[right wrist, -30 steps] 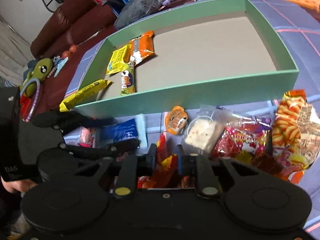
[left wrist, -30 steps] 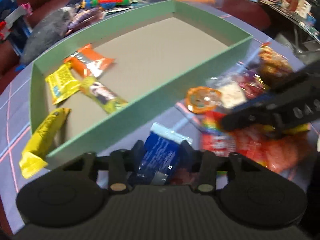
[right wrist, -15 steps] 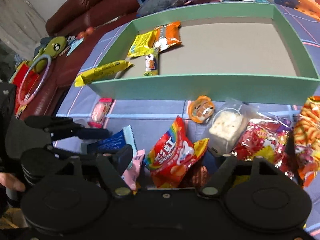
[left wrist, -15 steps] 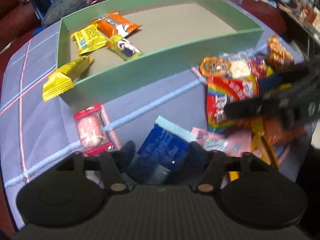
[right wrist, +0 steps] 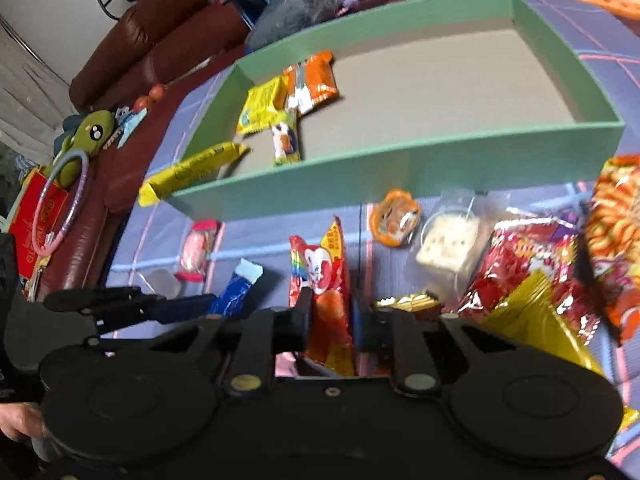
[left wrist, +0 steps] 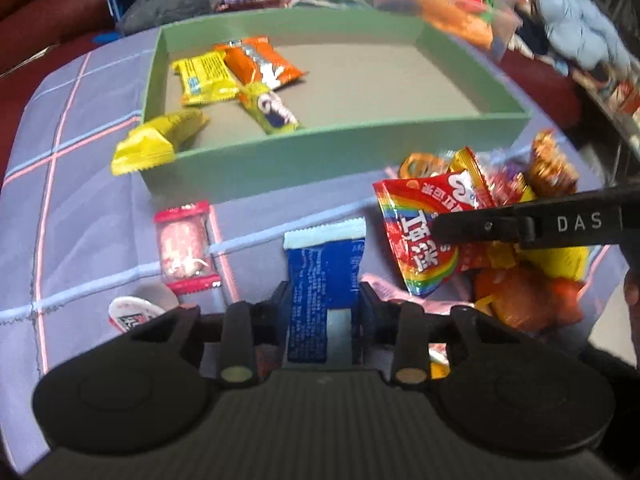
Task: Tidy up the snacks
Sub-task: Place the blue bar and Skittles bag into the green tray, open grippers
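"DAS" on right gripper (left wrist: 436,228), rainbow candy bag (left wrist: 424,236) beneath

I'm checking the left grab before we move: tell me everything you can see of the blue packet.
The blue packet is a glossy, oblong foil wrapper, dark blue with small white print and a white crimped seal at its far end. It lies lengthwise between the left gripper's fingers, whose jaws are closing onto its sides. Its far end points toward the green tray, over the purple checked cloth.
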